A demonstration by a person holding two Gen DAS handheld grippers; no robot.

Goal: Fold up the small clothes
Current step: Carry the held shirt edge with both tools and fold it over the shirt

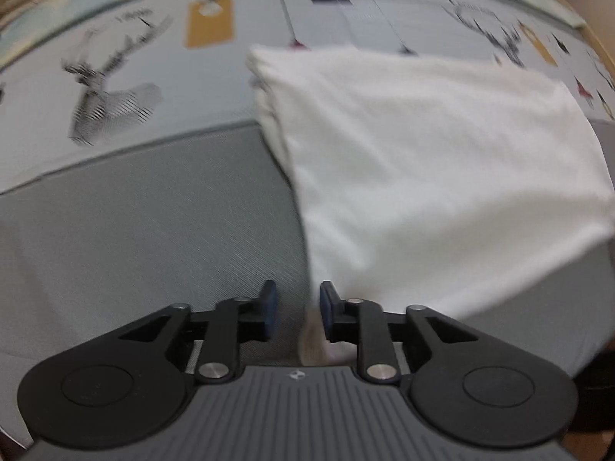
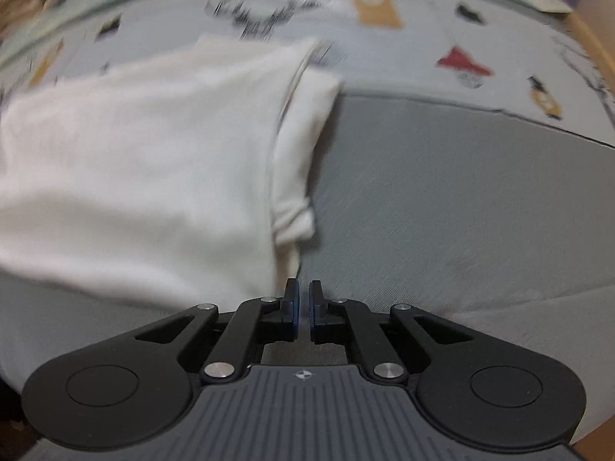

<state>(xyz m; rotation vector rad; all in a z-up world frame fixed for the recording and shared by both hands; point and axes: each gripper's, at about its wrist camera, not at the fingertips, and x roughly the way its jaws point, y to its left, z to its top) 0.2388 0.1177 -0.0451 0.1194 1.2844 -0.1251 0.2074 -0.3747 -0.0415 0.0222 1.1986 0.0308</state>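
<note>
Folding step looks mid-way: white garment (image 1: 442, 176) lies on the grey pad (image 1: 134, 230), filling the centre-right of the left wrist view and the left half of the right wrist view, already doubled with stacked layers showing along its upper-left edge. Left gripper (image 1: 298, 309) sits bottom centre, jaws partly apart, the garment's lower corner right at its right-hand pad and a bit of cloth low in the gap; pads don't look to be pressing it, so I'd call it released. Right gripper (image 2: 303, 307) is clenched, only a thin slit between pads; cloth edge runs down to the left-hand pad, nothing visibly pinched. A narrow flap (image 2: 303, 153) sticks out on the garment's right edge in that view. My take: tuck or flatten that flap first, then grab both near corners evenly and carry them over together so the layers don't skew. Containers: none in view, only the printed cloth (image 1: 115, 77) under the pad, upper frame.
</note>
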